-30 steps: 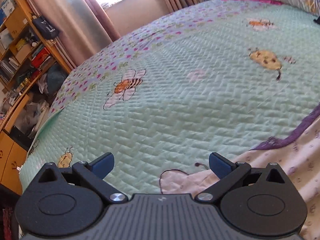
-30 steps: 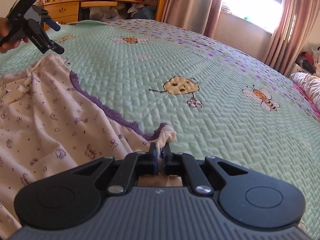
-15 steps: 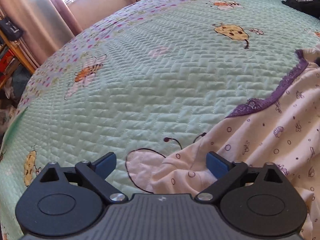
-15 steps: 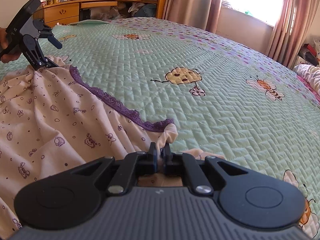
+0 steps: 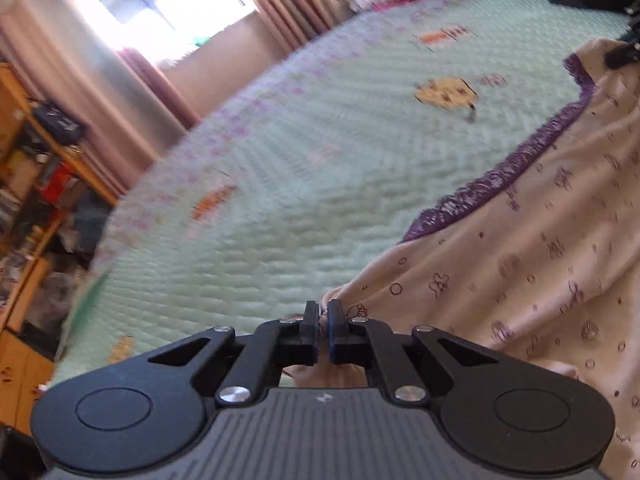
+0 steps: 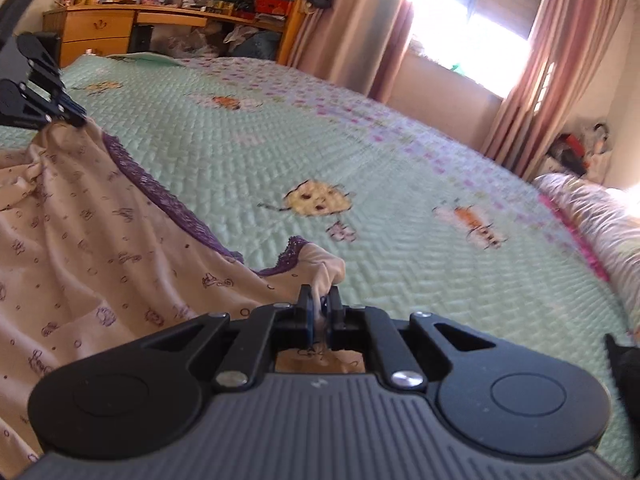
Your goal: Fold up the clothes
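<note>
My left tongs (image 5: 323, 312) are pressed together on a corner of the cream cotton garment with small purple printed figures and a purple lace hem (image 5: 520, 264); a pinch of its cloth sits between the blue-faced pads, with more bunched under the linkage. My right tongs (image 6: 320, 300) are likewise pinching the other end of the same garment (image 6: 100, 240), a gathered tuft of cream cloth standing up between the pads right beside the end of the lace hem (image 6: 168, 200).

The garment lies on the bed, spread over the mint-green quilted bedspread with embroidered bees and yellow bugs (image 6: 360, 168). In the right view it fills the lower left, with the lace edge running in a sagging line from my right tongs up to the left tongs (image 6: 68, 114), which show at the far left, raised a little off the quilt with the cloth hanging from them. In the left view the garment fills the right side, and the lace hem (image 5: 500, 176) climbs to the dark tips of my right tongs (image 5: 624, 52) at the top right edge.

Beyond the bed stand a wooden desk and shelves crowded with things (image 6: 120, 24), pink curtains (image 6: 560, 60) at a bright window (image 6: 472, 32), and a floral pillow (image 6: 592, 216) at the right.
</note>
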### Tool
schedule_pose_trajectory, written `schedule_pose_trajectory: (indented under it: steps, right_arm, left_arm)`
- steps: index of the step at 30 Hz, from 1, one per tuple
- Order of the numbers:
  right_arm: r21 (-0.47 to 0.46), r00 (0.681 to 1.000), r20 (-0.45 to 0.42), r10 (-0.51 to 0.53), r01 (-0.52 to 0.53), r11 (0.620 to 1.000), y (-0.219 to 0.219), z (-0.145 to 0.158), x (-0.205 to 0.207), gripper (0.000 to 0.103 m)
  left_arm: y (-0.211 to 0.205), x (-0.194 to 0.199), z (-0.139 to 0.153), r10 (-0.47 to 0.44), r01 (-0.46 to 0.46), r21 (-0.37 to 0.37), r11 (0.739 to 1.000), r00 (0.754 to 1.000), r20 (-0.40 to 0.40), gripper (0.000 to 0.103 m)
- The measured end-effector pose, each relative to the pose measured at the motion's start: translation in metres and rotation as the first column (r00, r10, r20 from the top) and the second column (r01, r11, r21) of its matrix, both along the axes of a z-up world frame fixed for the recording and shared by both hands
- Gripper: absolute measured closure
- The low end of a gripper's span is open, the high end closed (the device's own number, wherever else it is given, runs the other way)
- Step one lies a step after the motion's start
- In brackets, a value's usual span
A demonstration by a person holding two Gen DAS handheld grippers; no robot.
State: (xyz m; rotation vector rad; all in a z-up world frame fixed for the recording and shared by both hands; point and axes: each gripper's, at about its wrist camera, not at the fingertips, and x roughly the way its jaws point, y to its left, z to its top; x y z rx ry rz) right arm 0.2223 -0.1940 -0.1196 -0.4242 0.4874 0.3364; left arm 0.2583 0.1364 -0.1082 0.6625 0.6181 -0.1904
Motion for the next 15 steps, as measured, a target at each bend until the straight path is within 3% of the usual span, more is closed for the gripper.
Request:
schedule_pose_trajectory:
  steps: [6,11,14,15]
  right_arm:
    - [-0.019,0.989,0.132,-0.061,0.064,0.998,0.009,0.037,0.014,0.096]
    - [-0.025,0.968,0.215,-0.128,0.136,0.990,0.024,0.058,0.069,0.096]
    - [0.031,0.973,0.175,-0.150,0.147,0.989,0.027,0.049,0.109,0.094]
    - [0.073,0.979,0.139,-0.151,0.142,0.987,0.025,0.043,0.122,0.087]
  left_arm:
    - [-0.007,0.017,0.053,0.069,-0.071,0.015,0.997,0.988,0.136,0.099]
    - [-0.020,0.062,0.092,0.148,-0.158,0.027,0.987,0.961,0.232,0.099]
    - [-0.017,0.101,0.079,0.281,-0.315,0.095,0.944,0.922,0.265,0.098]
    - [-0.015,0.113,0.068,0.330,-0.371,0.132,0.919,0.909,0.255,0.098]
